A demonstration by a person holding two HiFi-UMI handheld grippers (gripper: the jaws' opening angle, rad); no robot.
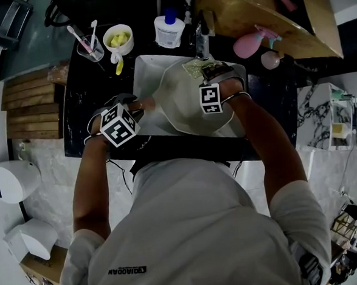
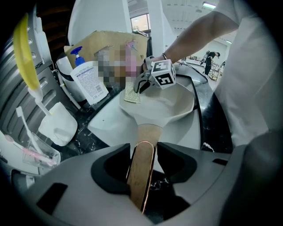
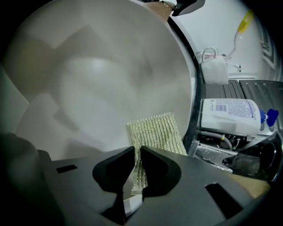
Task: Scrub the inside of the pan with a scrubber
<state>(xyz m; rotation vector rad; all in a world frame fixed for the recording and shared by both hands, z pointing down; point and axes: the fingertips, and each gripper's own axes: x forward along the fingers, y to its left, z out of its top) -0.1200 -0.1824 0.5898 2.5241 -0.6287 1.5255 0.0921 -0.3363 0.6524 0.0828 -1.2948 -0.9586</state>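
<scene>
A white pan [image 1: 191,104] is tilted over the sink [image 1: 146,71]. Its wooden handle [image 2: 142,170] runs back between the jaws of my left gripper [image 2: 142,154], which is shut on it; the pan bowl [image 2: 170,99] shows beyond. My right gripper [image 3: 137,165] is shut on a greenish woven scrubber [image 3: 157,134], pressed against the pan's inner wall [image 3: 97,84] near its far rim. From the head view the right gripper [image 1: 213,75] is over the far side of the pan with the scrubber [image 1: 194,66] at its tip, and the left gripper [image 1: 136,108] is at the pan's left.
A white soap bottle with a blue pump [image 1: 169,28] stands behind the sink, with a cup of toothbrushes [image 1: 89,46] and a white mug of yellow pieces [image 1: 118,38] to its left. A pink spray bottle [image 1: 251,42] and a cardboard box [image 1: 261,11] lie at the back right.
</scene>
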